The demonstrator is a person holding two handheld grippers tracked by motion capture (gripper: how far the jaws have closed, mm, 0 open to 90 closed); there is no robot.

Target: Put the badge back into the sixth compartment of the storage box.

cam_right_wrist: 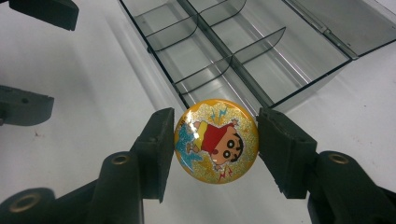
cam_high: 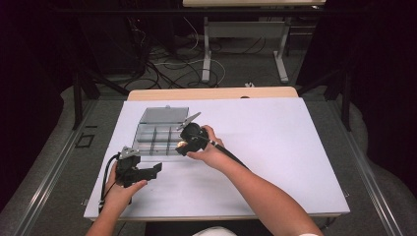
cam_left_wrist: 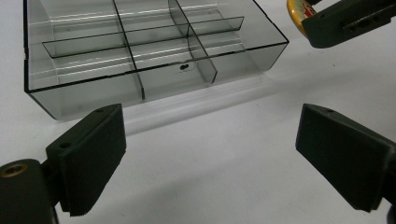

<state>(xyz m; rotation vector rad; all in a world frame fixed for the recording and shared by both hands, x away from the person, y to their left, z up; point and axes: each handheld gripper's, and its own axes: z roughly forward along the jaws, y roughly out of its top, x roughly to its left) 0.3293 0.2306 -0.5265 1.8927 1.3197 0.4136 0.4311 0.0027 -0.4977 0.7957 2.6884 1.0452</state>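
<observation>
Where the right gripper (cam_right_wrist: pixel 212 149) closes its two black jaws from either side, a round yellow badge (cam_right_wrist: pixel 215 140) sits pinched between them, its glittery face printed with a cartoon child in a red shirt. The badge hangs just above the white table (cam_high: pixel 275 147), right beside the near corner of a clear smoked-plastic organizer box (cam_right_wrist: pixel 261 56). In the high view the badge (cam_high: pixel 182 144) shows as a small yellow glint under the right hand (cam_high: pixel 209 150), at the near right edge of the box (cam_high: pixel 157 135).

The box lies open, its lid (cam_high: pixel 164 114) folded back flat on the far side. Thin dividers split it into several compartments, and every compartment I can see holds nothing. In the left gripper view a small dark mark shows on the front wall of the box (cam_left_wrist: pixel 140 56); it is too small to tell what it is.

The left gripper (cam_left_wrist: pixel 210 158) hovers low over the table near the front wall of the box, its jaws spread wide with bare tabletop between them. The left hand (cam_high: pixel 120 189) holds it near the table's front left edge, well apart from the box. At the top right of the left gripper view, the badge (cam_left_wrist: pixel 295 9) is mostly cut off by the frame edge and the right gripper's jaw. The far compartments are cropped in both gripper views.
</observation>
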